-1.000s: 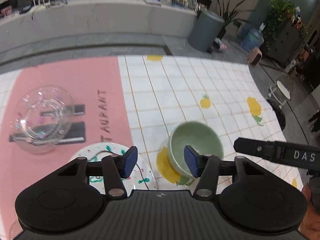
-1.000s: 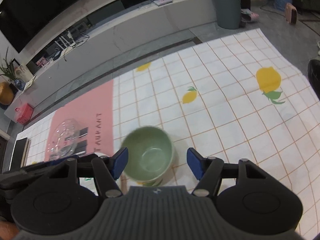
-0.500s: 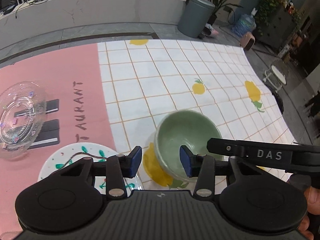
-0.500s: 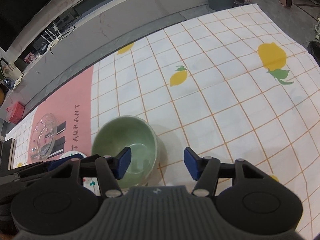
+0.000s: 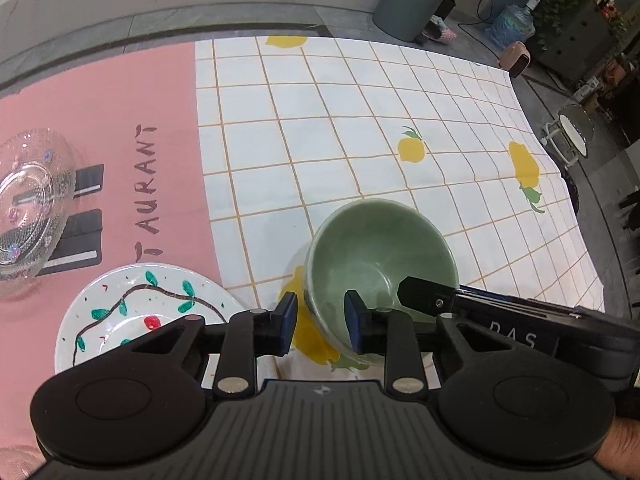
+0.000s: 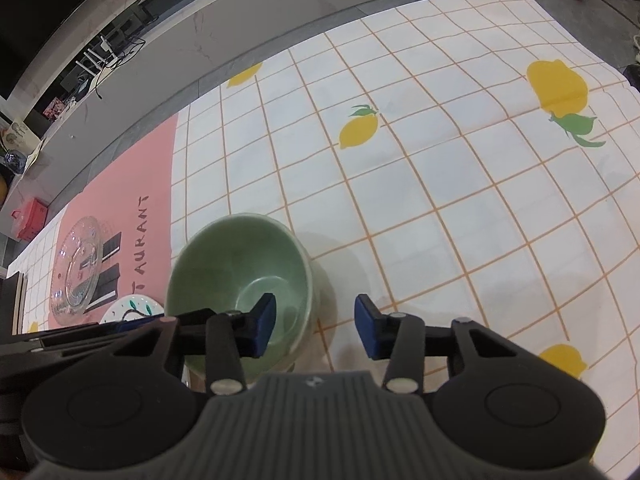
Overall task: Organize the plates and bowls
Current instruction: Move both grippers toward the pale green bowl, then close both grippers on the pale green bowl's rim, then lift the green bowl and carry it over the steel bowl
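A green ceramic bowl (image 5: pixel 380 264) stands upright on the lemon-print cloth. My left gripper (image 5: pixel 320 322) straddles the bowl's left wall, one pad inside and one outside. Its jaws are closing, and a thin gap still shows at the outer pad. My right gripper (image 6: pixel 316 326) straddles the right wall of the bowl (image 6: pixel 240 272). Its left pad is inside and its right pad stands well clear of the wall, jaws closing. In the left wrist view, a right-gripper finger (image 5: pixel 428 300) reaches over the bowl's rim. A white plate (image 5: pixel 132 308) with green leaves and a clear glass dish (image 5: pixel 28 208) lie to the left.
A white checked cloth (image 5: pixel 340 140) with lemon prints meets a pink mat (image 5: pixel 120 120) on the left. The glass dish (image 6: pixel 78 264) and the plate (image 6: pixel 132 308) sit on the pink mat. A grey bin (image 5: pixel 412 0) stands on the floor beyond. A hand (image 5: pixel 616 456) shows at the lower right.
Both grippers have come down onto the bowl and their jaws have narrowed. Each now has one pad inside the bowl; the bowl has stayed put.
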Motion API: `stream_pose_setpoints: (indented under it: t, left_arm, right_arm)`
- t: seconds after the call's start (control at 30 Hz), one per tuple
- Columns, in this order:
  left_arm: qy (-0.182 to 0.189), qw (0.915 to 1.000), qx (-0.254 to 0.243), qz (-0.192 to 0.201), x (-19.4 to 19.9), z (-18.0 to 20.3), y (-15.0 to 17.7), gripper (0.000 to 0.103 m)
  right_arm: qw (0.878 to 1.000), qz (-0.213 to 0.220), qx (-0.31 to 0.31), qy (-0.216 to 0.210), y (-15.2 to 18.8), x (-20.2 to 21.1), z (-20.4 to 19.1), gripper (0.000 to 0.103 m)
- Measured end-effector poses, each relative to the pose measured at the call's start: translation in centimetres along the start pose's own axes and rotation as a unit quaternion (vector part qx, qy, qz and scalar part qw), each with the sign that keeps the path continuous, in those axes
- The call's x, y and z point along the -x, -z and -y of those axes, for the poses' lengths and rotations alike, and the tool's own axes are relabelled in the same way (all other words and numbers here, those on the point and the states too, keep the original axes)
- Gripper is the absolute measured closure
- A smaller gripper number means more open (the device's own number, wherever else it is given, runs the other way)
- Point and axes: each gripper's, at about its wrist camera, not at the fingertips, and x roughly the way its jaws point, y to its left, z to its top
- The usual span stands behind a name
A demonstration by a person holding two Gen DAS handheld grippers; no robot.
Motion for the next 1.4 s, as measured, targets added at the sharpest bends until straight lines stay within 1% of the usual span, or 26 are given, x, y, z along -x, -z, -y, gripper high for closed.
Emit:
stream_pose_setpoints:
  t: [0.13,0.33,0.4,0.43,0.47,0.5,0.53,0.57,0.67,0.8,0.93,1.03,1.3,1.4]
  left_arm:
    - [0.0,1.0,0.0,-0.006,-0.4,-0.1,-0.3,0.071]
    - [-0.002,0.9994,0.014,-0.031,-1.6,-0.2,-0.6,0.072]
    - [0.002,0.9993,0.017,-0.032,-1.8,-0.2,-0.6,0.073]
    - [0.003,0.9993,0.017,-0.032,-1.9,-0.2,-0.6,0.073]
    - [0.005,0.9994,0.016,-0.031,-1.9,-0.1,-0.5,0.074]
    - [0.006,0.9995,0.014,-0.03,-1.9,0.0,-0.5,0.077]
    - [0.003,0.9996,0.01,-0.028,-1.9,0.2,-0.4,0.08]
    - [-0.003,0.9997,0.005,-0.026,-1.9,0.4,-0.4,0.081]
    - [-0.012,0.9997,-0.002,-0.019,-1.8,0.6,-0.2,0.084]
    - [-0.011,0.9998,-0.012,-0.012,-1.4,0.8,-0.1,0.084]
    - [-0.012,0.9997,-0.018,-0.006,-0.9,1.1,0.0,0.085]
    - [-0.012,0.9997,-0.02,0.0,-0.3,1.1,0.1,0.085]
    - [-0.006,0.9995,-0.018,0.025,2.5,1.3,0.7,0.085]
    - [-0.014,0.9988,-0.022,0.041,3.9,1.6,1.0,0.086]
  right_arm:
    - [1.0,-0.004,-0.005,-0.006,-0.2,-0.5,0.2,0.059]
    - [1.0,-0.014,-0.006,0.0,-0.4,-1.6,0.6,0.061]
    - [1.0,-0.012,-0.005,-0.001,-0.5,-1.7,0.6,0.064]
    - [1.0,-0.013,-0.003,-0.004,-0.5,-1.7,0.6,0.065]
    - [1.0,-0.015,-0.002,-0.007,-0.5,-1.8,0.5,0.071]
    - [1.0,-0.017,-0.001,-0.011,-0.4,-1.8,0.4,0.079]
    - [1.0,-0.018,0.002,-0.014,-0.4,-1.9,0.3,0.082]
    - [1.0,-0.021,0.007,-0.015,-0.3,-2.0,0.0,0.089]
    - [1.0,-0.015,0.02,-0.003,0.1,-1.9,-0.5,0.089]
    - [1.0,-0.011,0.017,-0.003,0.2,-1.5,-0.5,0.089]
    - [1.0,0.006,0.023,0.0,0.0,-0.3,-1.1,0.089]
    - [1.0,0.011,0.023,-0.002,0.0,0.5,-1.4,0.089]
    - [0.999,0.027,0.035,-0.004,0.4,3.2,-2.7,0.088]
    - [0.999,0.037,0.04,-0.007,0.7,4.4,-3.4,0.088]
